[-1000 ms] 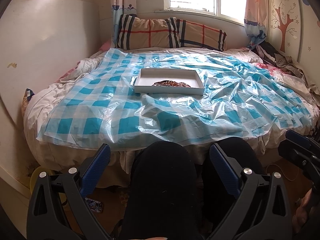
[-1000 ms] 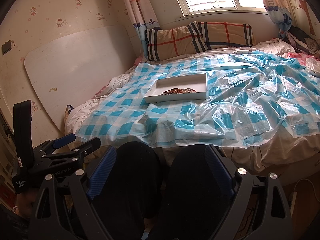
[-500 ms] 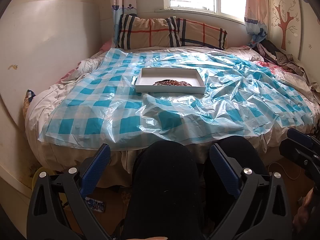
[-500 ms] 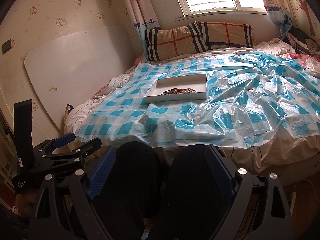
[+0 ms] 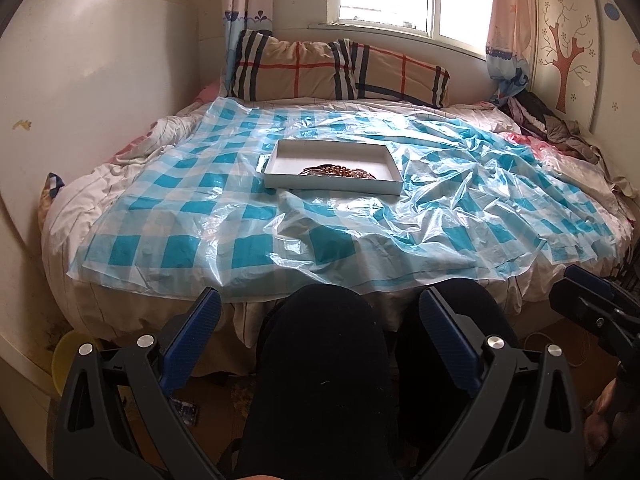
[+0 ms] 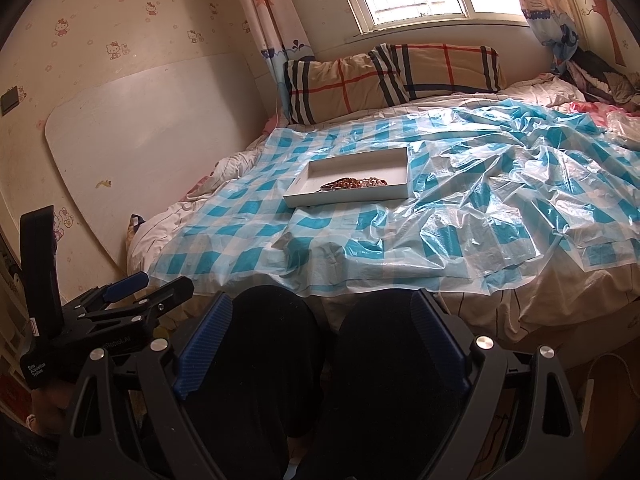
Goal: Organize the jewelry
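Jewelry (image 5: 338, 171) sits in tray (image 5: 280, 160) on bed; L claw (image 5: 320, 328) & R claw (image 6: 320, 320) low over knees, both spread, empty.

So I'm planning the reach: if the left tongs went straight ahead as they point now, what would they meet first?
Probably the person's dark-clad knee, which sits between the open left tongs. Past it lie the bed's near edge and the checked plastic sheet, well before the white tray. Depth is unclear.

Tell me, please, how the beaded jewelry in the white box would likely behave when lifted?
The brown beaded jewelry lies heaped in the shallow white cardboard box, so it is probably floppy and would dangle. Strands look intertwined, so several may lift together. Rounded beads could slip from a loose pinch.
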A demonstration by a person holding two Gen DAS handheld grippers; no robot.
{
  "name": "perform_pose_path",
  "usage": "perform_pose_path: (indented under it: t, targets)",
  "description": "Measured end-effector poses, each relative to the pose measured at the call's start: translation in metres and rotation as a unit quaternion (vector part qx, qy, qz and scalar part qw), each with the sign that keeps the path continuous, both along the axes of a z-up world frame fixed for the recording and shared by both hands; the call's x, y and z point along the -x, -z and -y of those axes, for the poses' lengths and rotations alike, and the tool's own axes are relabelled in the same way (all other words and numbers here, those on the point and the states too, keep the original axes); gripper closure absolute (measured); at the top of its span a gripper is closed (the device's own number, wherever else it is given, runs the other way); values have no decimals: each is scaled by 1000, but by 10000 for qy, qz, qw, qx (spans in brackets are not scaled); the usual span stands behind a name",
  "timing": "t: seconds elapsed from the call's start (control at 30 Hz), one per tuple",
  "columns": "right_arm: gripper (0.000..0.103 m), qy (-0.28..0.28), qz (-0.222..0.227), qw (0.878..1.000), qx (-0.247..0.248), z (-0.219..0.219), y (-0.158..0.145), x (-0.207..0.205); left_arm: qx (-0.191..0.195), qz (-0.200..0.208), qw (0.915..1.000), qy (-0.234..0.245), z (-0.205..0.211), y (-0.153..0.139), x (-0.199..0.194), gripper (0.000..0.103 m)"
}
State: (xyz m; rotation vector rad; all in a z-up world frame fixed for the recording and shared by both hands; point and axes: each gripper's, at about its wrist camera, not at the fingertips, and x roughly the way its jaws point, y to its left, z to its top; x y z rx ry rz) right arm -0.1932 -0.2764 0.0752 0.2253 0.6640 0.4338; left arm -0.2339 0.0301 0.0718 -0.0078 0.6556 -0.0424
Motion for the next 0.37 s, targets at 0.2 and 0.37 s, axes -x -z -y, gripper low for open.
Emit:
perform_pose_path:
  t: [0.2,0.37]
  targets:
    - [16,-45,39,10000,75,0,-3,0,-210,-44,9998,18,18,-3,-5,8]
    - [15,-49,46,9999,81,2,-3,0,-158,-135,9998,32,23,0,-10,8]
